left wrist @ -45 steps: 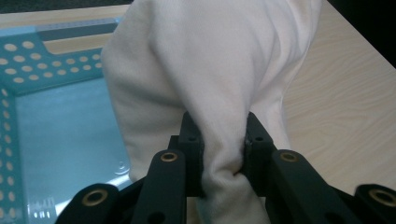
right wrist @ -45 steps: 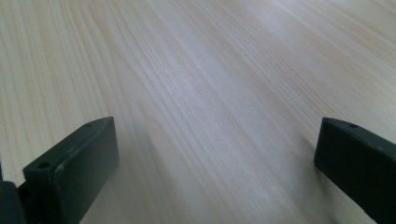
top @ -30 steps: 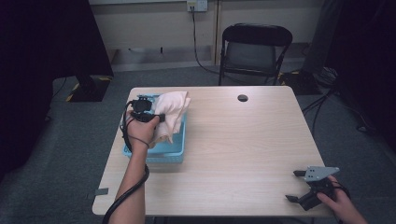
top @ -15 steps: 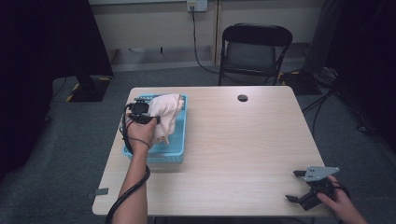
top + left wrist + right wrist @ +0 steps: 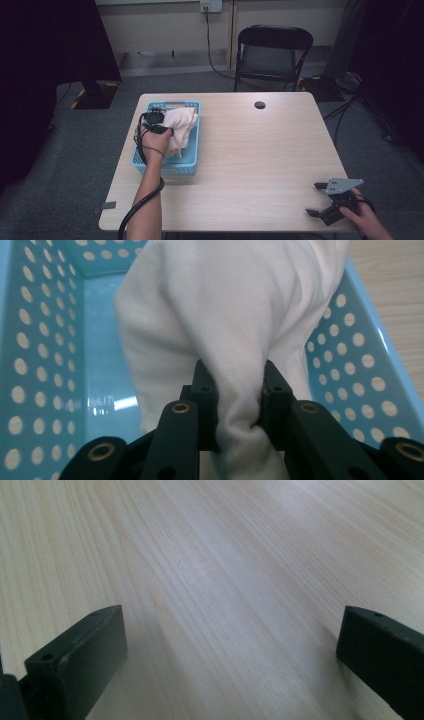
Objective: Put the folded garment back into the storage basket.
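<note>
Cloth (image 5: 225, 315): cream, bunched, long axis hanging downward into basket.
Basket (image 5: 192, 145): blue, perforated, holds cloth.
Left gripper (image 5: 235, 390): clamped on cloth.
Right gripper (image 5: 325, 202): jaws apart, over table (image 5: 260, 150).

One cream cloth (image 5: 181, 127) is counted, pinched between the fingers (image 5: 205, 390) of the left gripper (image 5: 161, 129). One blue perforated basket (image 5: 172, 166) is seen under those fingers. One wooden table (image 5: 250, 165) is counted beneath the wide-apart fingers of the right gripper (image 5: 314, 199). Two grippers, one folding chair (image 5: 274, 55) and one wall socket (image 5: 210, 5) are counted.
</note>
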Available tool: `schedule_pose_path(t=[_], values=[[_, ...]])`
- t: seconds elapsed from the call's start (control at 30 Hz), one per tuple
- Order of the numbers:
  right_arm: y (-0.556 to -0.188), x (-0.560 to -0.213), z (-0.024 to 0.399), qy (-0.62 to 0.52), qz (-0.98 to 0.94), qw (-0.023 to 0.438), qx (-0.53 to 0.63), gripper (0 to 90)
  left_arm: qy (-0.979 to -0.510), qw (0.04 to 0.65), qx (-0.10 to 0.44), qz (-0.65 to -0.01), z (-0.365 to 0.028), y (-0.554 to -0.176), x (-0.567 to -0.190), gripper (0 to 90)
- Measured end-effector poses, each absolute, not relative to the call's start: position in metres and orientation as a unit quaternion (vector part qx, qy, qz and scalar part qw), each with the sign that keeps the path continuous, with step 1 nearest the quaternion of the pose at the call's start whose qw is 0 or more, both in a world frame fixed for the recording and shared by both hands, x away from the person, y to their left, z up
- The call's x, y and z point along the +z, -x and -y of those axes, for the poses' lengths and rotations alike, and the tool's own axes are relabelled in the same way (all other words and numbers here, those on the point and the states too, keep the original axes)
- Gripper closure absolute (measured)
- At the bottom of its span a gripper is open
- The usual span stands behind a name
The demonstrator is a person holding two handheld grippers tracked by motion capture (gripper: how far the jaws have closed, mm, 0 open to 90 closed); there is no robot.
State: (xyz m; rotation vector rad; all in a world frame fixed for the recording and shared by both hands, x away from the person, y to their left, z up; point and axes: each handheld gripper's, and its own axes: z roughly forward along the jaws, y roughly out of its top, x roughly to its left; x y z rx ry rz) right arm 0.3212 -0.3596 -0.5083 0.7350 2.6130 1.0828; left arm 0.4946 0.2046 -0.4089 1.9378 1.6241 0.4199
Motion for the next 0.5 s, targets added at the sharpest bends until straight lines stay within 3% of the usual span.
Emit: schedule_pose_path(t=[0.5], values=[[-0.321, -0.508, 0.36, -0.25, -0.889, 0.109, 0.368, 0.0, -0.742, 0.251, 0.13, -0.608, -0.201, -0.511, -0.426, 74.5]])
